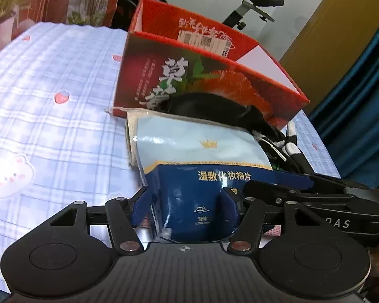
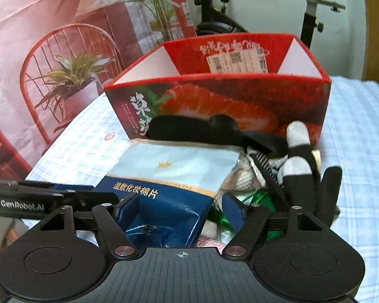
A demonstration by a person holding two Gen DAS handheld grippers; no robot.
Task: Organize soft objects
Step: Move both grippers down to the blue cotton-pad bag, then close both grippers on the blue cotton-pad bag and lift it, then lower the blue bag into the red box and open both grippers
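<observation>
A blue and pale-blue pack of cotton pads (image 1: 202,161) lies on the checked bedcover in front of a red strawberry box (image 1: 214,80). My left gripper (image 1: 185,208) is shut on the pack's near end, and its right pad dents the wrapper. My right gripper (image 2: 180,212) straddles the same pack (image 2: 169,176). Its left pad touches the wrapper, while its right pad stands slightly off the edge. Black fabric (image 2: 189,127) and a black-and-white glove (image 2: 300,161) lie against the red strawberry box (image 2: 227,101), beside something green (image 2: 255,198).
The checked bedcover (image 1: 58,116) spreads wide to the left, with a bunny patch (image 1: 10,174) on it. An exercise bike (image 2: 313,12) stands behind the box. A printed backdrop with a red chair (image 2: 63,75) hangs at the left, and a blue curtain (image 1: 361,101) at the right.
</observation>
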